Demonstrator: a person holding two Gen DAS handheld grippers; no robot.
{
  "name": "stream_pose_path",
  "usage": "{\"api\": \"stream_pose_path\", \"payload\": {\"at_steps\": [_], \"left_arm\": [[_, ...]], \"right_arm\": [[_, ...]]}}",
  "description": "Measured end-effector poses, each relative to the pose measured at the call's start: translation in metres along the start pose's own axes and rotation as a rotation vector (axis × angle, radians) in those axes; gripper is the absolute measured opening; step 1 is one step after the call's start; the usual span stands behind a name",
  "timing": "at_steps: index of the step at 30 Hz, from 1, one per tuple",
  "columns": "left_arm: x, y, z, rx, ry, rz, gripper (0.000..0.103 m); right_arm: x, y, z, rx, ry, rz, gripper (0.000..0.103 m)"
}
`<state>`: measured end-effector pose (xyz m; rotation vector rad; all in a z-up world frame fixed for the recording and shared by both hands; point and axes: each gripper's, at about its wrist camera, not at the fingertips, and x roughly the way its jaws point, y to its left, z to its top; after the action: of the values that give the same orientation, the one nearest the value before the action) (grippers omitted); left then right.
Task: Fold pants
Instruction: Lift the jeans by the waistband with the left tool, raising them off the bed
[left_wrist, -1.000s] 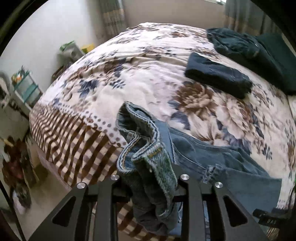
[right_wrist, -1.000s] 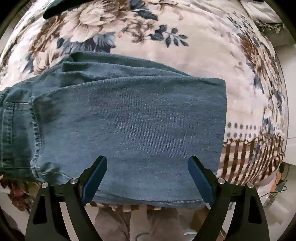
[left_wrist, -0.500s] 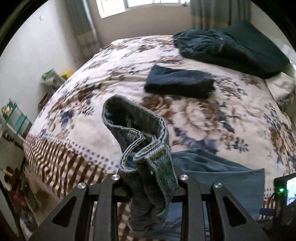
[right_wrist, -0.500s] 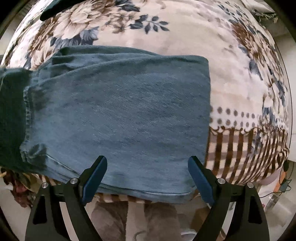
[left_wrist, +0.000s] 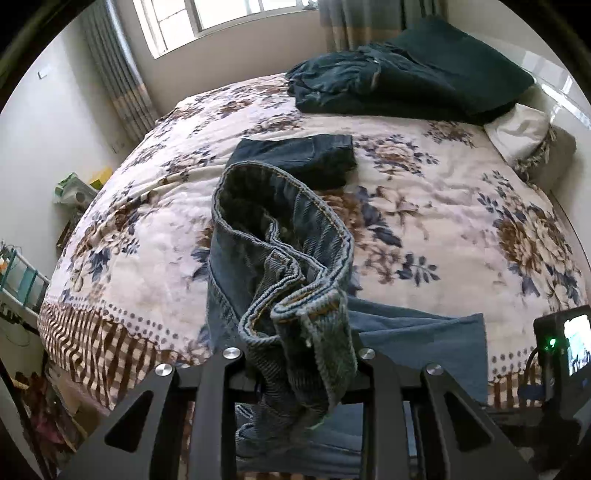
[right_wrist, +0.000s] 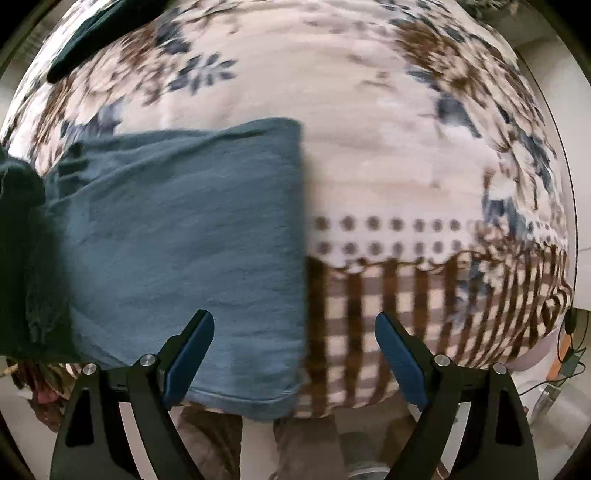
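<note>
My left gripper (left_wrist: 295, 360) is shut on the waistband of the blue jeans (left_wrist: 284, 266) and holds it bunched up above the bed. The jeans' legs (left_wrist: 417, 339) lie flat on the floral bedspread (left_wrist: 424, 206) near the front edge. In the right wrist view the legs (right_wrist: 184, 240) lie flat, their hem at the right side of the cloth. My right gripper (right_wrist: 295, 332) is open and empty, hovering over the hem corner at the bed's edge.
A folded dark pair of pants (left_wrist: 299, 155) lies mid-bed. A pile of dark clothes (left_wrist: 399, 85) lies at the far side, with a pillow (left_wrist: 524, 136) at the right. Shelves and clutter (left_wrist: 22, 280) stand left of the bed. The floor (right_wrist: 314, 443) lies below the edge.
My left gripper has lifted the waistband and carried it right, over the legs. My right gripper has shifted right, so the hem now lies between its fingers.
</note>
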<state>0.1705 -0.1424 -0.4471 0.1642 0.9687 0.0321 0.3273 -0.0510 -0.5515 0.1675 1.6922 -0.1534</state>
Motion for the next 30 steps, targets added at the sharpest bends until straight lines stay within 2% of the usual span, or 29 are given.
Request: {"api": "stream_pose_path", "payload": {"at_steps": [13, 24, 30], "left_arm": [[-0.008, -0.071, -0.002, 0.078, 0.007, -0.035, 0.022], [-0.002, -0.143, -0.020, 0.165, 0.053, -0.106, 0.022], [0.002, -0.184, -0.041, 0.229, 0.086, -0.156, 0.022]], "right_arm": [[-0.013, -0.143, 0.000, 0.108, -0.010, 0.013, 0.091], [-0.007, -0.311, -0.004, 0.238, 0.008, 0.024, 0.091], [-0.004, -0.348, 0.003, 0.298, 0.016, 0.014, 0.091]]}}
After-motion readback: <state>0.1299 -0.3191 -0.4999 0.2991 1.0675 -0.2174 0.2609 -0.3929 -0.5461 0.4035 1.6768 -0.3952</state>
